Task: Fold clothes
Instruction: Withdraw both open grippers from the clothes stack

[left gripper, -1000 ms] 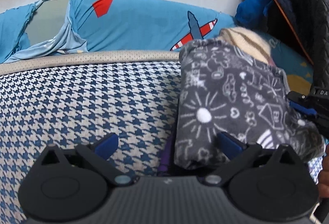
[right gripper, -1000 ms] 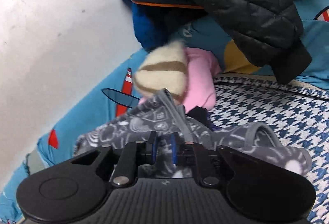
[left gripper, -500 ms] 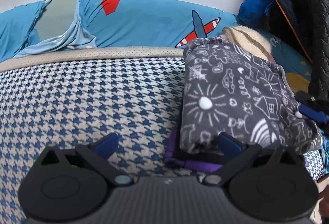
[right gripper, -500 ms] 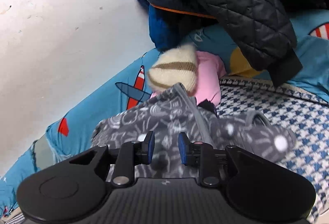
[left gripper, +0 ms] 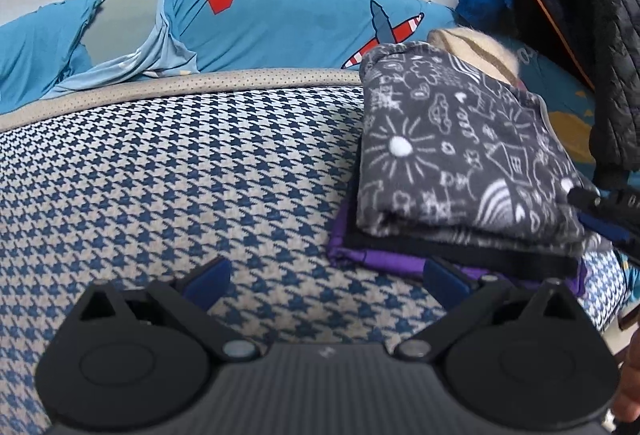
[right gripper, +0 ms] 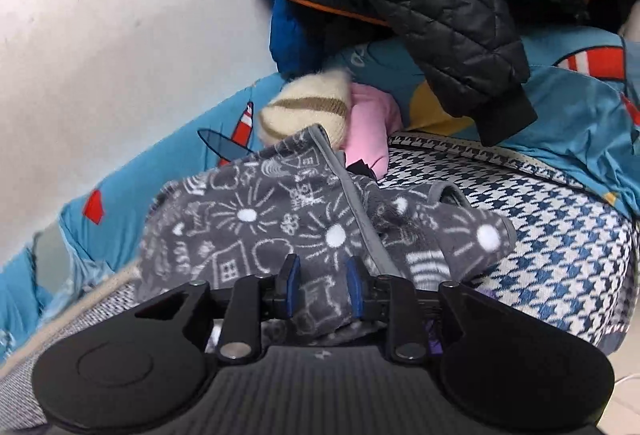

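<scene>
One folded grey doodle-print garment [left gripper: 460,147] lies atop a purple and black stack [left gripper: 400,255] on the houndstooth-covered bed [left gripper: 180,175], its long axis running away toward the blue aeroplane sheet [left gripper: 288,19] by the wall. Angled downward, the left hand-held gripper [left gripper: 326,277] hovers spread wide over bare cover. The right hand-held gripper [right gripper: 322,285] has just been opening; its pads flank a fold without pinching it.
</scene>
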Demonstrator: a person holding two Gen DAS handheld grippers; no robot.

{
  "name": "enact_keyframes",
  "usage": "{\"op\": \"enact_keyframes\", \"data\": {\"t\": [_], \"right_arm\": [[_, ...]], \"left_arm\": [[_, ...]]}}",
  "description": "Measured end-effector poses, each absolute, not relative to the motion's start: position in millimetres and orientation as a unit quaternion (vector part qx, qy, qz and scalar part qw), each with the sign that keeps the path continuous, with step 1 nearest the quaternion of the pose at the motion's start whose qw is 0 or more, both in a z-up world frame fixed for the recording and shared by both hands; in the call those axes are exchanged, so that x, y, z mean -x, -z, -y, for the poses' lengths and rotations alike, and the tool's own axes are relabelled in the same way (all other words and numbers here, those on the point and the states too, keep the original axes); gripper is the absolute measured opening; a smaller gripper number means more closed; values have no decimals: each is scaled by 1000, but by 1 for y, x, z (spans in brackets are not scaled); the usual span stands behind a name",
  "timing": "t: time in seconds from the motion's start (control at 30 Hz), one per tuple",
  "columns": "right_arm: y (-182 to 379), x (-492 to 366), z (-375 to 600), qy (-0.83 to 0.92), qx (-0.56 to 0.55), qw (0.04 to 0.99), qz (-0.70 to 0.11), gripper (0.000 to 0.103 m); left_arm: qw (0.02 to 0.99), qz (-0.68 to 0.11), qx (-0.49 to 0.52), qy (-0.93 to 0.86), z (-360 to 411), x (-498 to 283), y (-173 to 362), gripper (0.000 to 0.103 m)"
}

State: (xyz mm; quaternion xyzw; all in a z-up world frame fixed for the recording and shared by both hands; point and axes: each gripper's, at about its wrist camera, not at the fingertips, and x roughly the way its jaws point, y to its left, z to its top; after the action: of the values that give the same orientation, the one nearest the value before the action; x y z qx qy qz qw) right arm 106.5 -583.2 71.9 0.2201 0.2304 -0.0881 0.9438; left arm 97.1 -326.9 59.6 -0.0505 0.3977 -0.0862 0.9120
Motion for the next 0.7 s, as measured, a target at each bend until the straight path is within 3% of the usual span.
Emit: {"op": "enact_keyframes", "data": {"t": [0.7], "right_arm": [[-68,-78,567,145,-153,930,-299,60]], "left_arm": [[910,-401,23,102,330,-56,-67,103]]}}
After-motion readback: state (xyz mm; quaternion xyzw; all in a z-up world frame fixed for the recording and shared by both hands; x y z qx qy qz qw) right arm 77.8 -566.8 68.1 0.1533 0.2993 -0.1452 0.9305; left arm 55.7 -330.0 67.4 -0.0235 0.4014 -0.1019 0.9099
